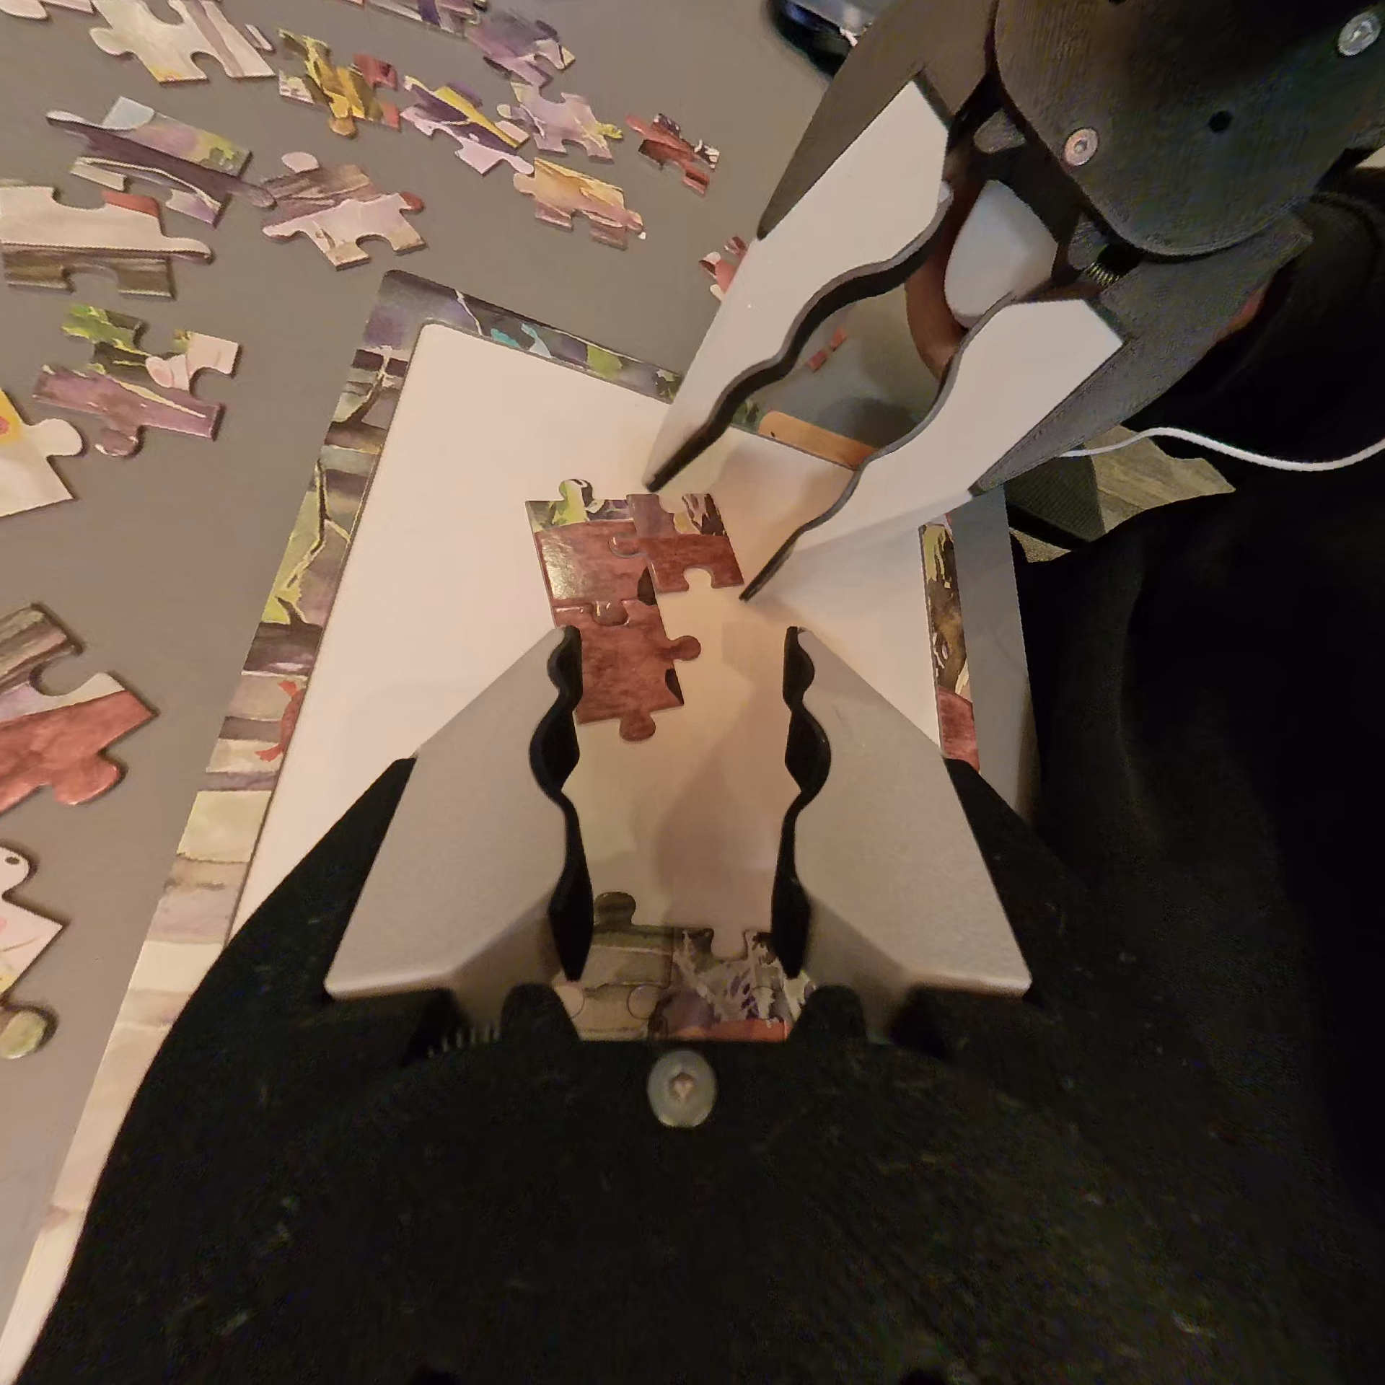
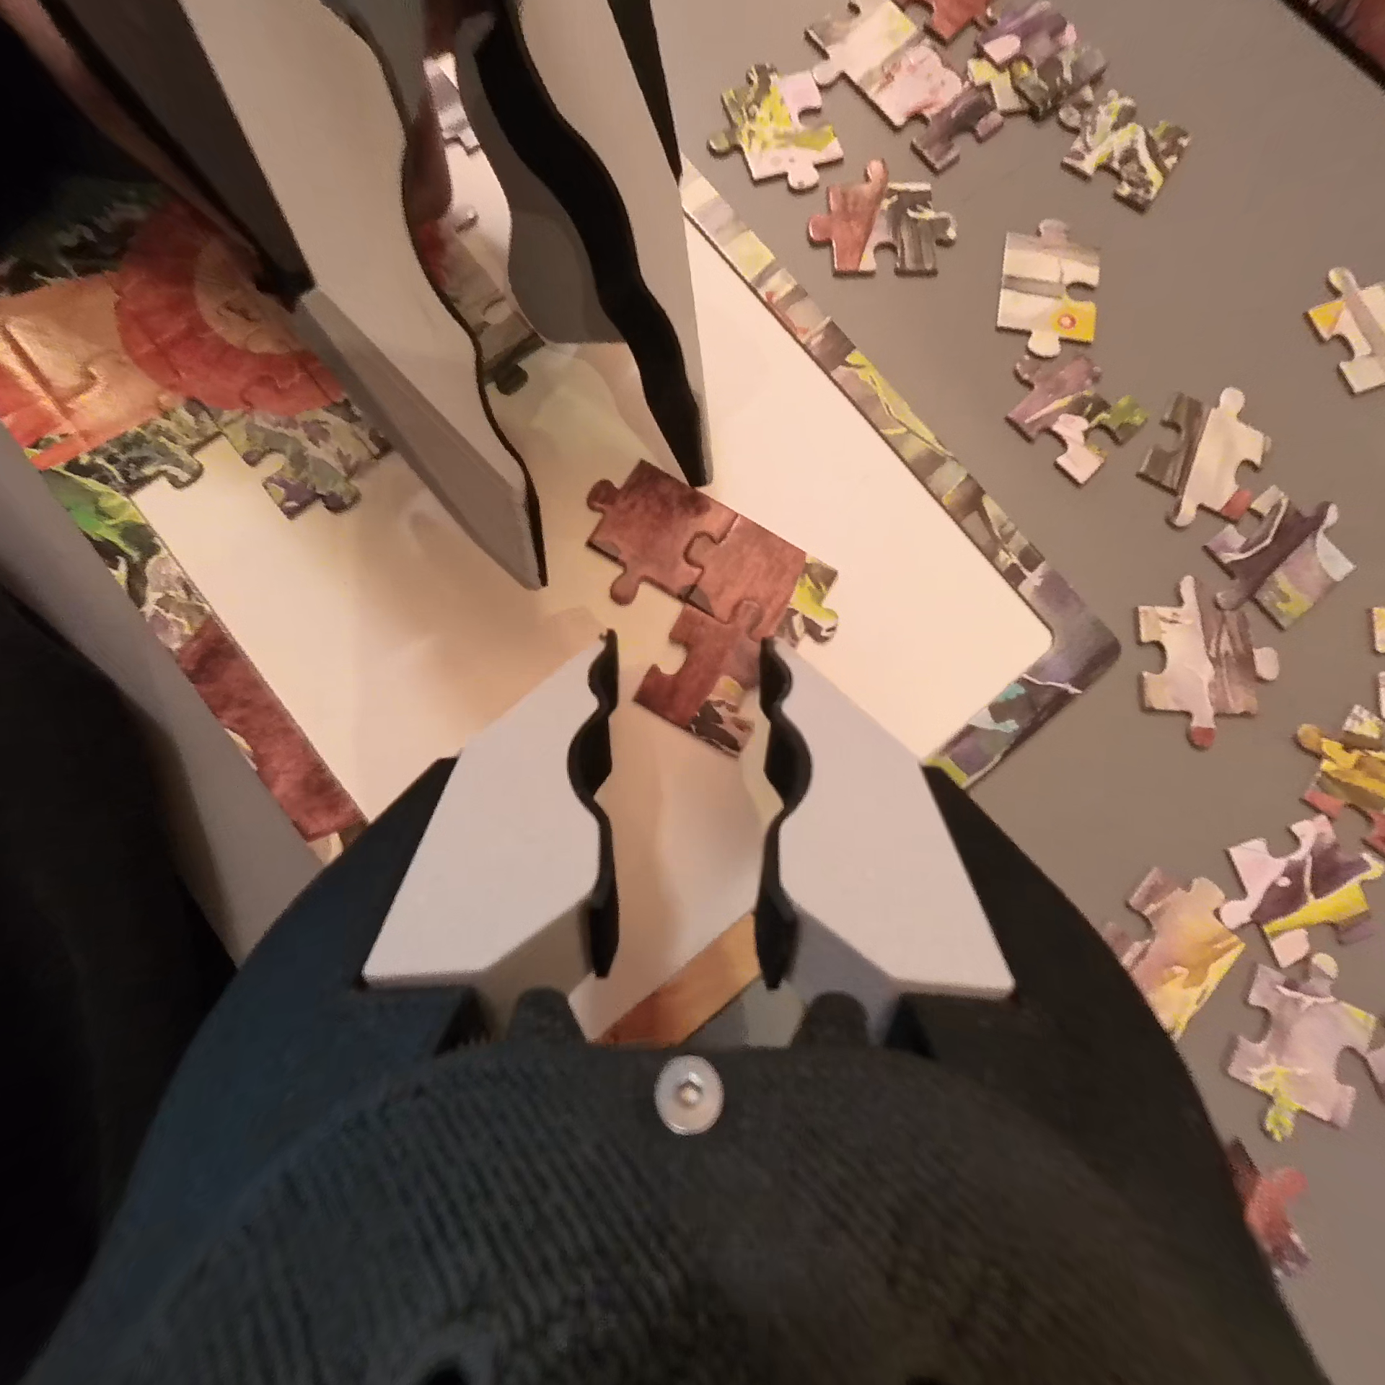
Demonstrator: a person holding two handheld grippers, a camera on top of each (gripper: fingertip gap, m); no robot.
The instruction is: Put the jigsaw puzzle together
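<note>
A cluster of three joined brown puzzle pieces (image 1: 629, 599) lies on the white inside of the puzzle tray (image 1: 450, 450); it also shows in the right wrist view (image 2: 712, 569). The piece nearest the right gripper sits slightly skewed over its neighbour. My left gripper (image 1: 682, 644) is open and empty, its left fingertip (image 1: 566, 659) at the edge of the lowest brown piece. My right gripper (image 1: 701, 538) comes in from the upper right, open, its tips on either side of the skewed piece. In the right wrist view the right gripper (image 2: 689, 644) straddles that piece and the left gripper (image 2: 616, 524) faces it.
The tray has a printed border (image 1: 300, 569) (image 2: 899, 420). Assembled sections lie along its edges (image 1: 674, 982) (image 2: 225, 360). Several loose pieces are spread on the grey table (image 1: 337, 217) (image 2: 1199, 450). A person's dark sleeve (image 1: 1199, 674) is at the right. Both grippers' tips are close together, under 4 cm apart.
</note>
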